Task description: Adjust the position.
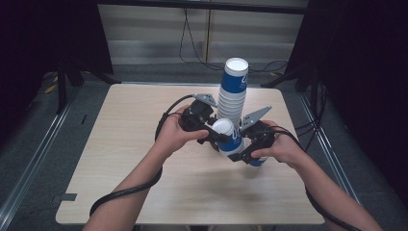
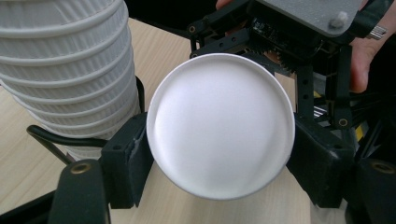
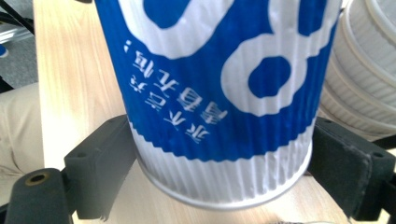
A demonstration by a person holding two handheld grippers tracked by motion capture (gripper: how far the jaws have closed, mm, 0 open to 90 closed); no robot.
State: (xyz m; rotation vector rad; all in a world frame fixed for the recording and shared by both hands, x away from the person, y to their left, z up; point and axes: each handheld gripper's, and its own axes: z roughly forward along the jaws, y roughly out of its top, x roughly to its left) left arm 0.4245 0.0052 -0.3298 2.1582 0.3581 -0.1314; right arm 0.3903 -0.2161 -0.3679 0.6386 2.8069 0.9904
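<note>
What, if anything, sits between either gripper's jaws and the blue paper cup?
Nothing visible. The left gripper clamps the blue paper cup at its white base, the right gripper grips its ribbed wall, and the cup stack stands just behind.

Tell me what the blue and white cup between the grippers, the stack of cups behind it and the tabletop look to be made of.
Cup: seemingly paper, matte, with a ribbed corrugated sleeve printed blue and white, and a smooth white bottom.
Stack of cups: likely the same paper, judging by the ribbed white walls and rolled rims.
Tabletop: pale wood grain with a matte finish; whether solid wood or laminate is unclear.
</note>
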